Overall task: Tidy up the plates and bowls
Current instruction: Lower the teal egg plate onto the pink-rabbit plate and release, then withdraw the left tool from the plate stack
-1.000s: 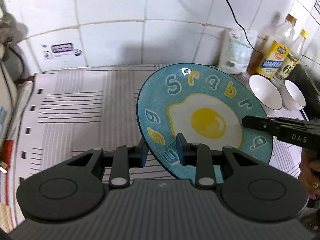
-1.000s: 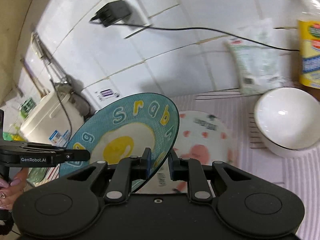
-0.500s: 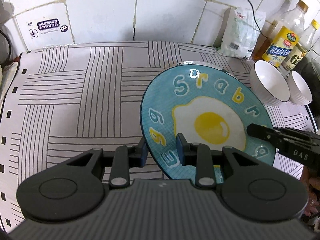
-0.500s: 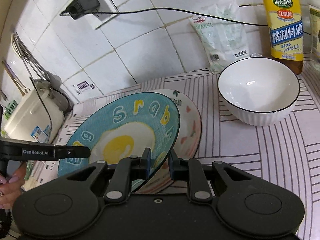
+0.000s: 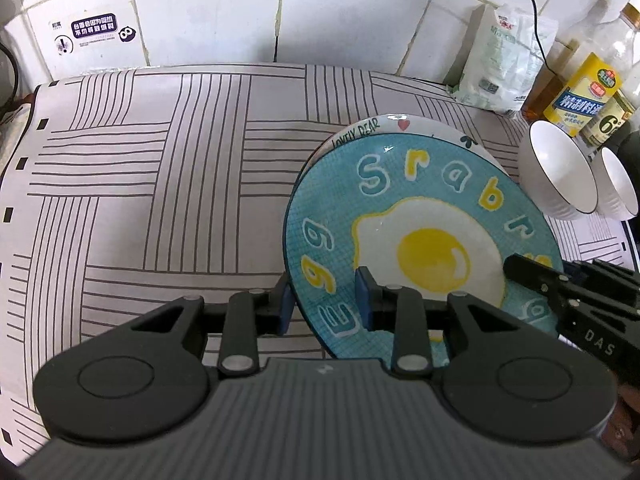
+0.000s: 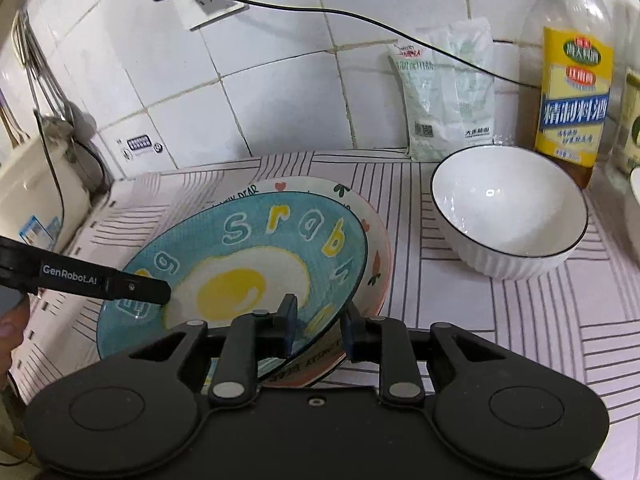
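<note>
I have the round blue ceramic plate with the fried-egg print [image 5: 420, 240] lying on top of the white plate with hearts and a pink rim [image 6: 376, 256] on the striped counter [image 5: 160, 184]. My left gripper [image 5: 324, 304] and right gripper [image 6: 318, 322] each straddle its rim, jaws opening, pads apart from it. Two white bowls [image 5: 560, 176] sit just beside, to the right

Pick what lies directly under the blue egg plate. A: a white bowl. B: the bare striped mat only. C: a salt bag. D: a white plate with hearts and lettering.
D: the blue egg plate overlaps a white plate with hearts and lettering, whose rim shows beyond it.
</note>
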Motion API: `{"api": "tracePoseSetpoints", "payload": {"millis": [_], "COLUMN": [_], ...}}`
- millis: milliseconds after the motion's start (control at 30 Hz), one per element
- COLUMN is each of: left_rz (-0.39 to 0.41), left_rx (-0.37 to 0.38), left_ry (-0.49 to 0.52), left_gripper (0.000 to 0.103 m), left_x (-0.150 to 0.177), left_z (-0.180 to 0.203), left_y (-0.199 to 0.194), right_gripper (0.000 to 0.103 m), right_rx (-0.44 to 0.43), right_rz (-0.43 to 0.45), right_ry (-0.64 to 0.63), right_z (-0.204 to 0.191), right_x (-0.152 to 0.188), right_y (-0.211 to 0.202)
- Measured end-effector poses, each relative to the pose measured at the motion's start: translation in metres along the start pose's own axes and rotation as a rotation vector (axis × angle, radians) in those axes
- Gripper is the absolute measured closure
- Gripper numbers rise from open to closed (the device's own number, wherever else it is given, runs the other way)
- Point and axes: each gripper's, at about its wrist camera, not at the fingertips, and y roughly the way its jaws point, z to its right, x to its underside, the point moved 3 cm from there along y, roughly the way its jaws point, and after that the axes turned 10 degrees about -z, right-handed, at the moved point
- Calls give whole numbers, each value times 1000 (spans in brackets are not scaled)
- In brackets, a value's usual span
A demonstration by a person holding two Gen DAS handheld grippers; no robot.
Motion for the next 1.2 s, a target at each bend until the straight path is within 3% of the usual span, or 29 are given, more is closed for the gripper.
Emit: {"api": "tracePoseSetpoints", "payload": {"millis": [133, 300, 400, 767, 867, 1133, 1200], "left_rz": [-1, 40, 44, 43, 58, 91, 94], "left_rx": [-4, -106, -106, -90, -107, -110, -101], "left_ry": [0, 70, 53, -49, -52, 38, 67], "left_gripper": [73, 73, 73, 73, 73, 69, 63], "left_x": [-2, 6, 6, 6, 9, 22, 26], "left_z": [1, 15, 14, 11, 16, 43, 53], "left_y": [3, 6, 7, 5, -3, -50, -63], "right_gripper": [75, 69, 68, 67, 67, 66, 63], "right_rx": [30, 186, 222, 243, 207, 121, 129], "right_rz": [-28, -75, -72, -30, 5, 67, 82], "right_ry": [-4, -90, -60, -71, -45, -7, -27], "right_z": [-3, -24, -28, -20, -13, 0, 0], "right_x": [-3, -8, -9, -1, 4, 21, 26], "right_y": [-3, -4, -2, -3, -17, -77, -95]}}
